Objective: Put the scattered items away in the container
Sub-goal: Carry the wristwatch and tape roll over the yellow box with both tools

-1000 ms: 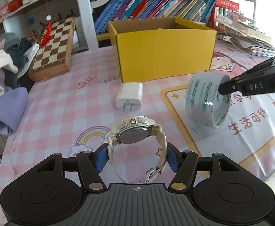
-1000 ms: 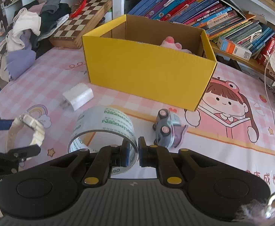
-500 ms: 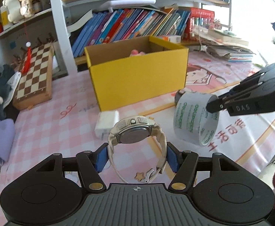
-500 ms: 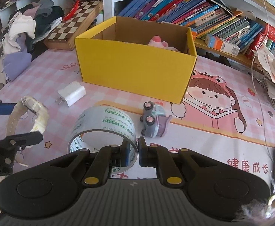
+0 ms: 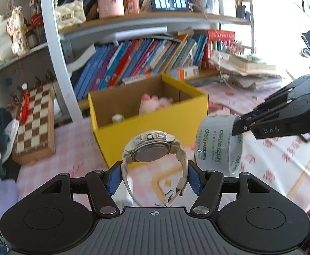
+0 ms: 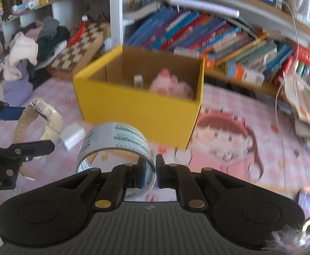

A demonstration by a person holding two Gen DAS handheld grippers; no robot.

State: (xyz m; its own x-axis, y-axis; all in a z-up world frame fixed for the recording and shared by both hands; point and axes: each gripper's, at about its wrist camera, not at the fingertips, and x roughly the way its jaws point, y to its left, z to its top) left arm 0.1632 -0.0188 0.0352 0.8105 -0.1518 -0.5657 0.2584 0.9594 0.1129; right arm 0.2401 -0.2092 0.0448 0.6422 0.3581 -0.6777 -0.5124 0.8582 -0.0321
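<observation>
Your left tongs [image 5: 154, 177] pinch the watch [image 5: 155, 148], your right tongs [image 6: 148, 173] pinch the tape [image 6: 114, 146], and the box [image 6: 142, 106] sits just ahead, below both.

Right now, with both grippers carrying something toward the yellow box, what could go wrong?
1. The right gripper pinches only the thin wall of the tape roll, so it might swing or slip.
2. The watch and tape hang close together; they could bump over the yellow box.
</observation>
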